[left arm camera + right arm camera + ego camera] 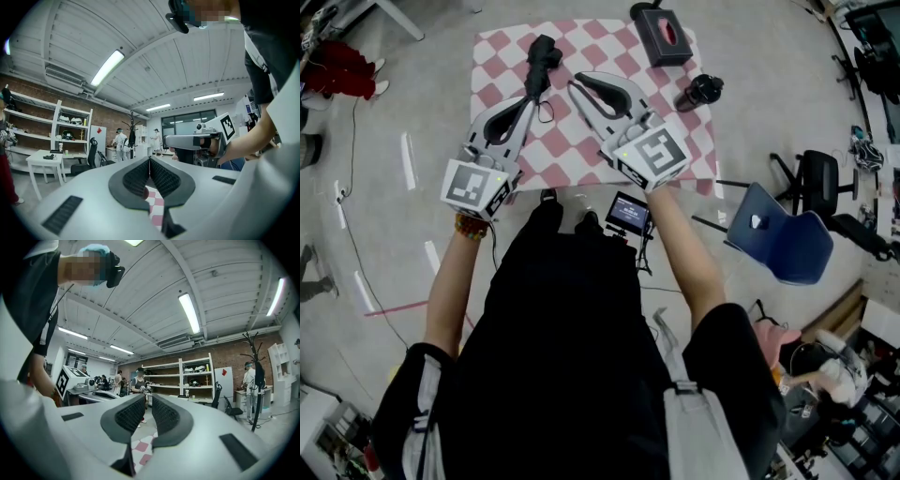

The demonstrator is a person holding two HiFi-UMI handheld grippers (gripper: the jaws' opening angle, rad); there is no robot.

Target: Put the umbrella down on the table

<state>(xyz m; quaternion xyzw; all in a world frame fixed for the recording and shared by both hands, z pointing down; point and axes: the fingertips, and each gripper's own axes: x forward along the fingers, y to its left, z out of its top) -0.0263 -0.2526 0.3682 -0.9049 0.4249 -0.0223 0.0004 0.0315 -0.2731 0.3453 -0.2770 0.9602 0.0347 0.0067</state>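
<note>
A black folded umbrella (542,61) lies on the pink-and-white checked tablecloth (605,42) near its far left part. My left gripper (528,97) is level, its tips just short of the umbrella's near end. In the left gripper view its pads (140,176) meet at the tips with nothing between them, so my left gripper (149,159) is shut and empty. To the right of the umbrella, my right gripper (575,86) hovers over the cloth. In its own view the right gripper (148,400) shows a narrow gap and holds nothing. Only checked cloth (140,448) shows below.
A dark box with a pink opening (664,37) sits at the table's far right corner. A black bottle (698,92) lies on the right edge. A blue chair (783,246) and a black office chair (825,173) stand to the right of the table.
</note>
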